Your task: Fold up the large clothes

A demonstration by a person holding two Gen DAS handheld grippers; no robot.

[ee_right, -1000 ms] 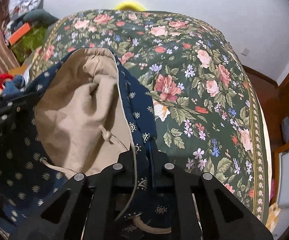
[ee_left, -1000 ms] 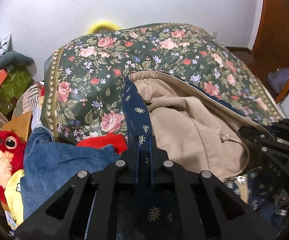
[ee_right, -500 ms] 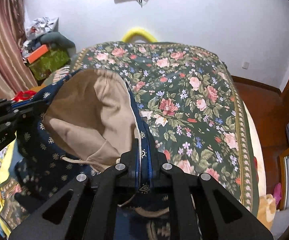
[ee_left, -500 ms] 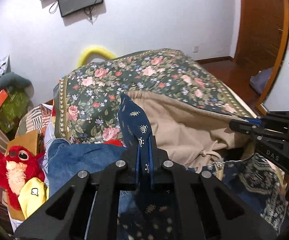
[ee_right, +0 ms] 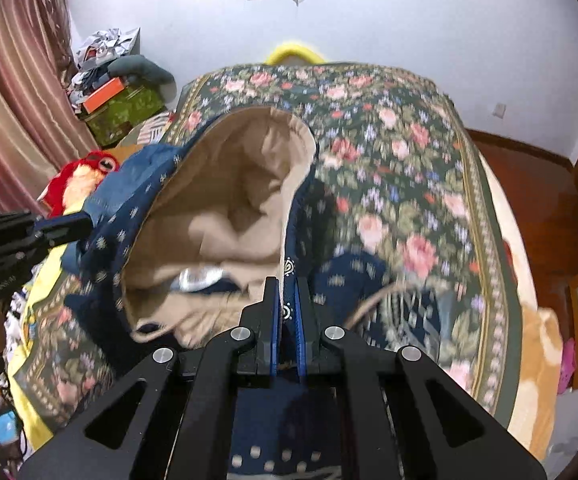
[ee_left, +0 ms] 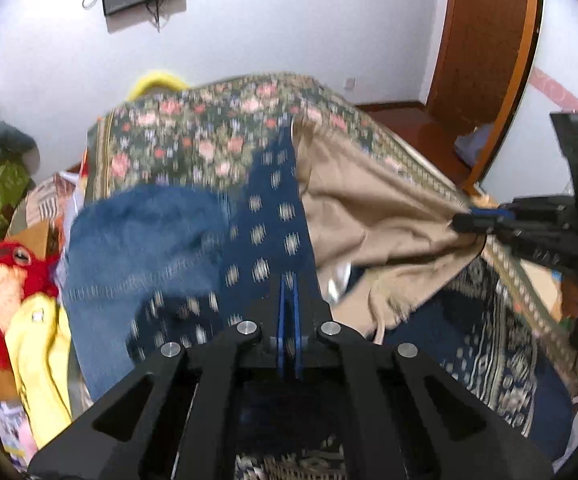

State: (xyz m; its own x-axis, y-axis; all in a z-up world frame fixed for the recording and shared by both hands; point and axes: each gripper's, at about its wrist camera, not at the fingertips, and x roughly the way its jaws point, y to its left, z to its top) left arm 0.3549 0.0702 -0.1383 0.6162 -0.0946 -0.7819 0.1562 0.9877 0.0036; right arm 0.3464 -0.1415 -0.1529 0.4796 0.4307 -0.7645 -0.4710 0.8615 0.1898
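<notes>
A large navy patterned garment point(ee_left: 267, 216) with a beige lining point(ee_left: 373, 216) hangs lifted over the floral bedspread point(ee_left: 209, 136). My left gripper point(ee_left: 289, 280) is shut on its navy edge. My right gripper point(ee_right: 287, 280) is shut on the opposite edge of the garment point(ee_right: 129, 216), whose beige lining point(ee_right: 241, 176) gapes open between the two grips. Each gripper shows in the other's view: the right gripper point(ee_left: 465, 220) at the right, the left gripper point(ee_right: 69, 226) at the left. A drawstring dangles near the lining's lower edge.
Blue jeans point(ee_left: 137, 256), a red plush toy point(ee_left: 5, 276) and a yellow cloth point(ee_left: 37, 356) lie at the bed's left side. The floral bedspread point(ee_right: 401, 184) stretches right. Boxes and a curtain point(ee_right: 13, 96) stand by the wall, a wooden door point(ee_left: 485, 52) at the right.
Both grippers rose and drew back with the garment, lifting it off the bed. The opening with the beige lining stretched wider between them, and more of the wall and screen came into view.
</notes>
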